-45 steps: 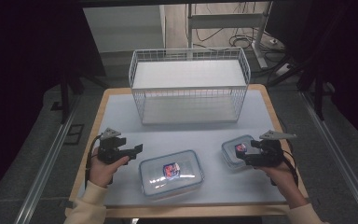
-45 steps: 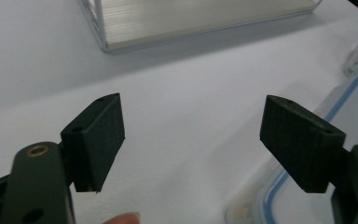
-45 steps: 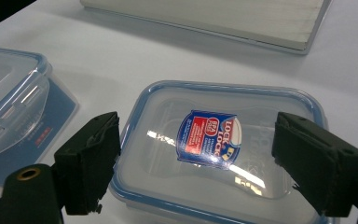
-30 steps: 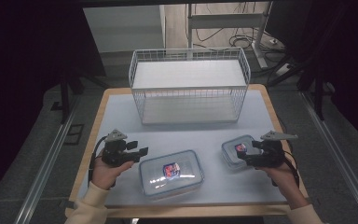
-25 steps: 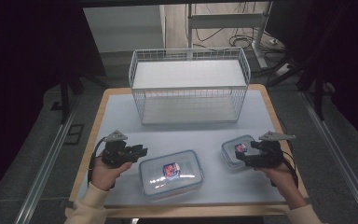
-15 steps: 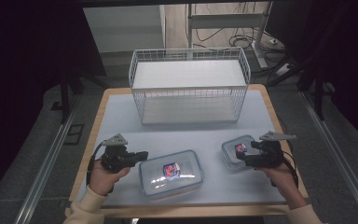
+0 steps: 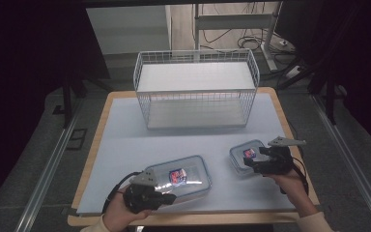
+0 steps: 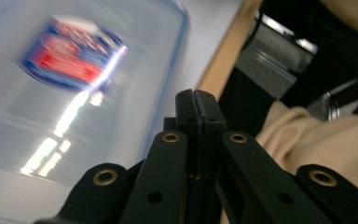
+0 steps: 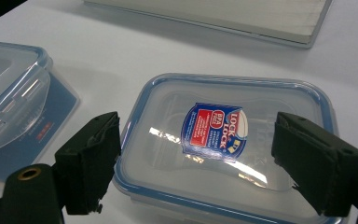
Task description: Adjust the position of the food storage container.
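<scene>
The left gripper (image 8: 196, 100) has its jaws squeezed together beside the big box (image 7: 182, 178). The right gripper (image 9: 196, 163) has jaws wide apart around the small box (image 9: 223, 140).

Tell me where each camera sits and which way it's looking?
High view: above the person's side, looking forward and down at the table, basket, both hands.
Left gripper view: on the left gripper, jaws shut, beside the big container; a sleeve shows.
Right gripper view: on the right gripper, jaws open around the small container.
Shared: both containers appear in the high view too.
</scene>
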`<state>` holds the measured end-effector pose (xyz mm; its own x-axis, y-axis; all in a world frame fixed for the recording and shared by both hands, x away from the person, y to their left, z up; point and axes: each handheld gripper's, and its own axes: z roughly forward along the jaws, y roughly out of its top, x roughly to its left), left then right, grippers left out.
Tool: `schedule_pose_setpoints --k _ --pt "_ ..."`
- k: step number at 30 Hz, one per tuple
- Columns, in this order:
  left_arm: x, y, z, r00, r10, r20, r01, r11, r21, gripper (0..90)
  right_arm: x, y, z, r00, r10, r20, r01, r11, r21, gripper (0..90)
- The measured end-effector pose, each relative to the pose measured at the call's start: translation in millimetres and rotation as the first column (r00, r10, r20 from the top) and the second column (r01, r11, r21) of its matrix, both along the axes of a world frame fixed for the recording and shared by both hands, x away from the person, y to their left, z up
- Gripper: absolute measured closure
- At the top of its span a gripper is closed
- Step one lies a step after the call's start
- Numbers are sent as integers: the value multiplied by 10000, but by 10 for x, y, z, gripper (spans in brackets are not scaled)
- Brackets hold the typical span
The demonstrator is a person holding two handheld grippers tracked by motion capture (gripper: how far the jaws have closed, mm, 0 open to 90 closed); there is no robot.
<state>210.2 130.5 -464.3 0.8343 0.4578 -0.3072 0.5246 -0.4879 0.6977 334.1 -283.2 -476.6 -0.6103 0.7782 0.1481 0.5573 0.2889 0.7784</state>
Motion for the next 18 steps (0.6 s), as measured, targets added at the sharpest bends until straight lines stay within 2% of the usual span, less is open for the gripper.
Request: schedule_pose_setpoints --k 1,3,4,5,8,9,10,11,14,16,17,18 --pt "-59 -29 -61 9998 -177 -110 180 9994 305 900 1 2 -2 10000 10 -11 -10 10000 -2 157" --pt "-109 -70 -134 9995 -253 -198 265 9977 624 900 2 10 -9 10000 38 -14 -38 10000 -21 158" --pt "-126 -89 -170 9996 -211 -185 226 9964 813 900 3 15 -13 10000 41 -22 -41 10000 -48 157" --pt "-126 -89 -170 9996 -211 -185 226 9964 813 900 4 18 -18 10000 36 -34 -36 10000 -56 157" --pt "-139 -129 -244 9998 -58 -174 80 9914 1308 900 4 24 -25 10000 27 -65 -27 10000 -58 157" --pt "-135 -143 -263 9999 90 -46 -81 9859 1671 900 4 27 -31 10000 40 -57 -41 10000 -83 158" --pt "-135 -143 -263 9999 90 -46 -81 9859 1671 900 4 27 -31 10000 40 -57 -41 10000 -83 158" --pt "-128 -153 -290 9996 258 147 -283 9785 2043 900 2 28 -32 10000 41 -66 -42 10000 -89 157" --pt "-109 -149 -325 9996 255 73 -265 9780 2070 900 5 21 -32 10000 19 -74 -20 10000 -77 157" --pt "-109 -153 -333 9995 281 164 -309 9773 2095 900 7 18 -33 10000 18 -78 -18 10000 -78 157" --pt "-94 -155 -344 9981 445 431 -536 9695 2392 900 9 13 -36 10000 18 -84 -19 9999 -113 158" --pt "-94 -155 -344 9981 445 431 -536 9695 2392 900 9 13 -36 10000 18 -84 -19 9999 -113 158"
